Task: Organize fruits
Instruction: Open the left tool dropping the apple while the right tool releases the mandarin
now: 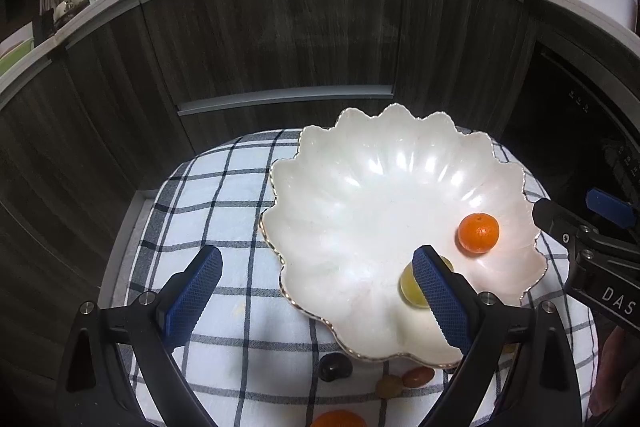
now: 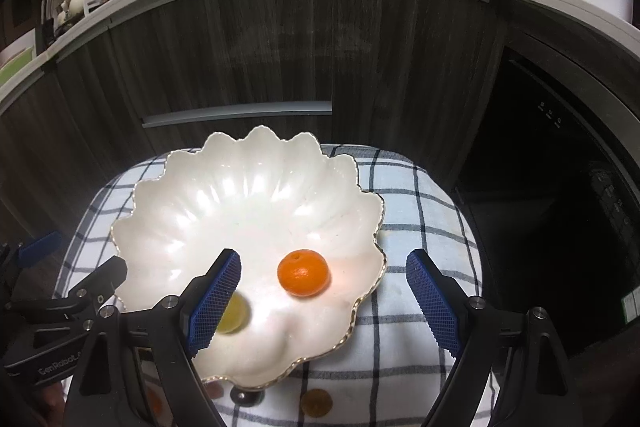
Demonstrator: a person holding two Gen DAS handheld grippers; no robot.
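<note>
- Left gripper (image 1: 316, 291): jaws spread wide, empty, above the scalloped white bowl (image 1: 360, 163).
- Right gripper (image 2: 323, 291): likewise wide, empty.
- Mandarin (image 2: 303, 273) and yellow-green fruit (image 2: 234, 315) lie in the bowl.
- Left view only: dark plum (image 1: 335, 367) at 6 o'clock, outside the rim.

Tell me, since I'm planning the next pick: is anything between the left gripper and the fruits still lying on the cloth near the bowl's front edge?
Nothing visible blocks them. The left gripper is open above the bowl; the dark fruit, brownish fruit and reddish fruit lie uncovered on the checkered cloth.
</note>
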